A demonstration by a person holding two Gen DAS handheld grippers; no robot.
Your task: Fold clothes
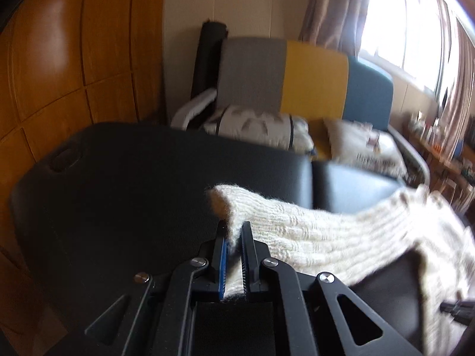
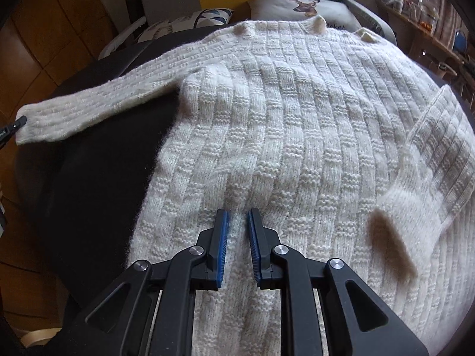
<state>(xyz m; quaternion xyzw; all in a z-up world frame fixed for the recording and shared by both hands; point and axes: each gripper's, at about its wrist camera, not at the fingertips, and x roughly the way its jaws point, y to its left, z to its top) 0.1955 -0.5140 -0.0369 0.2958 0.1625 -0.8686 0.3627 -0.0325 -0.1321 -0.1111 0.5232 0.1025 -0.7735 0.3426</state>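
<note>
A cream knitted sweater (image 2: 297, 124) lies spread flat on a black padded table (image 2: 98, 160). Its left sleeve (image 2: 98, 103) stretches out to the left; the right sleeve (image 2: 439, 148) is folded in over the body. My left gripper (image 1: 234, 225) is shut on the cuff of the left sleeve (image 1: 297, 225) and holds it lifted above the table (image 1: 118, 178); its tip also shows in the right wrist view (image 2: 17, 121). My right gripper (image 2: 238, 212) hovers over the sweater's lower middle, jaws slightly apart, holding nothing.
Behind the table stands a sofa (image 1: 311, 80) in grey, yellow and blue with patterned cushions (image 1: 261, 124). Wooden wardrobe doors (image 1: 59, 59) are on the left. A window with curtains (image 1: 415, 29) and a cluttered shelf (image 1: 445, 154) are on the right.
</note>
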